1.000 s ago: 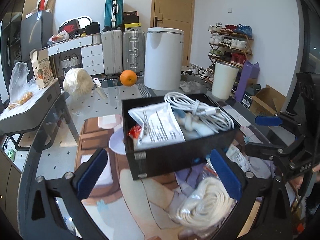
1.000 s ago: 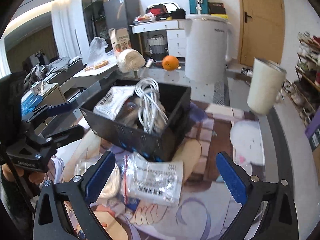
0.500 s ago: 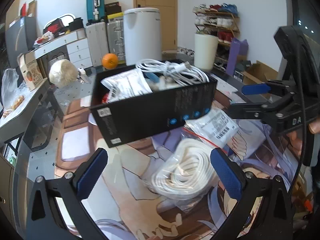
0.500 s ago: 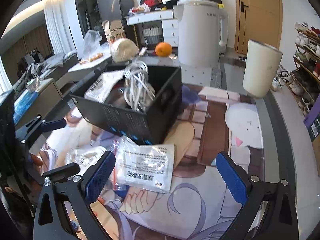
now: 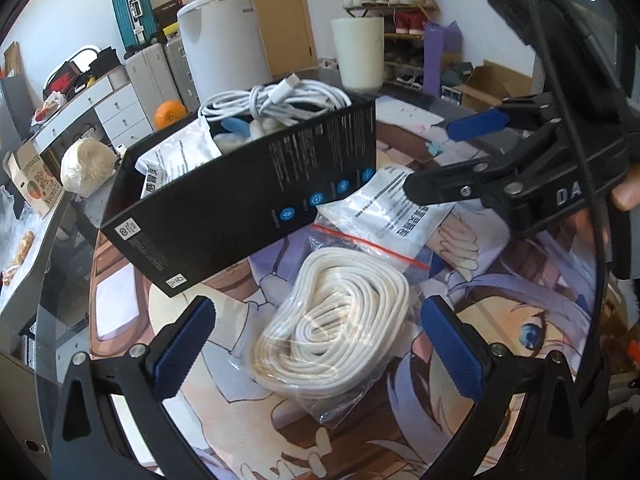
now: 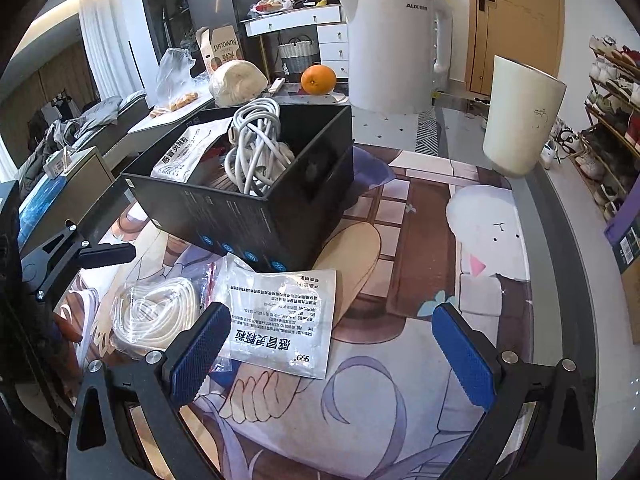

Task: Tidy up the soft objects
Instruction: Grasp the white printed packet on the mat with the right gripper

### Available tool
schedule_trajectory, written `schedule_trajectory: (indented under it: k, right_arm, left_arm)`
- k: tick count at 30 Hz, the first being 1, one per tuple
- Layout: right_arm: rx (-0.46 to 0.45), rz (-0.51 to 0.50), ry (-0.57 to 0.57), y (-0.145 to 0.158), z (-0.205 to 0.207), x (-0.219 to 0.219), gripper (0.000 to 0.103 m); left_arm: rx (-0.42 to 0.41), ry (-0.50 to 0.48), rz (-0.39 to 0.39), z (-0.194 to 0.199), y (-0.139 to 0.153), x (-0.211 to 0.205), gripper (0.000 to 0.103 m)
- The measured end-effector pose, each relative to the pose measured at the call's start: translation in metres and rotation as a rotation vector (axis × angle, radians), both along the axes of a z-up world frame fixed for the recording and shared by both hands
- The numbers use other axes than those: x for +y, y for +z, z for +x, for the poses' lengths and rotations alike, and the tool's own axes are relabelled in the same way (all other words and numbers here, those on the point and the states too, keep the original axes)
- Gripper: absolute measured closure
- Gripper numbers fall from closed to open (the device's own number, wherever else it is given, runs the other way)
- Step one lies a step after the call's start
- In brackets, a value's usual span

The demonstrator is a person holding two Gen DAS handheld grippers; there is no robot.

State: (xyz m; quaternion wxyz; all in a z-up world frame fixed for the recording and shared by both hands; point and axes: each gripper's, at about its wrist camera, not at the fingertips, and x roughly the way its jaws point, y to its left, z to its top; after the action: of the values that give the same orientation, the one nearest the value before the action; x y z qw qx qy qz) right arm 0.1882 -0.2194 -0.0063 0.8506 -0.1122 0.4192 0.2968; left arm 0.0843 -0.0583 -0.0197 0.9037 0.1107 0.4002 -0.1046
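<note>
The printed surface [image 6: 400, 412] lies bare in front of the right claw [image 6: 336, 356] and off to its right, up to the white cup [image 6: 520, 120] and kettle [image 6: 394, 40] at the far edge. Ahead and left, the black box [image 6: 256, 216] blocks the way, with a white sachet [image 6: 280, 320] and a bagged rope coil [image 5: 336, 320] lying close against its near wall. The left claw [image 5: 320, 344] hangs open over that coil, the right one just beside it.

Black left tongs [image 5: 316, 338], black right tongs [image 6: 334, 352], blue ribbed pads [image 5: 182, 340], silver screws, white "DA" lettering
</note>
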Motion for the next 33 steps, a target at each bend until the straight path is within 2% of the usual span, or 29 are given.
schedule_trajectory:
  k: [4, 11, 25, 33]
  right_arm:
    - [0.004, -0.002, -0.003, -0.002, 0.001, 0.0, 0.001]
    - [0.019, -0.013, -0.003, -0.007, 0.002, 0.003, 0.001]
    - [0.039, -0.064, 0.025, -0.022, -0.004, 0.031, 0.001]
    - [0.017, -0.116, 0.033, -0.025, -0.007, 0.055, 0.001]
  left_arm:
    - [0.026, 0.026, 0.001, 0.006, -0.002, 0.002, 0.0]
    - [0.057, 0.102, -0.071, 0.01, -0.005, 0.022, 0.0]
    - [0.082, 0.196, -0.134, 0.006, -0.009, 0.059, 0.0]
    - [0.087, 0.195, -0.137, 0.005, -0.01, 0.059, 0.0]
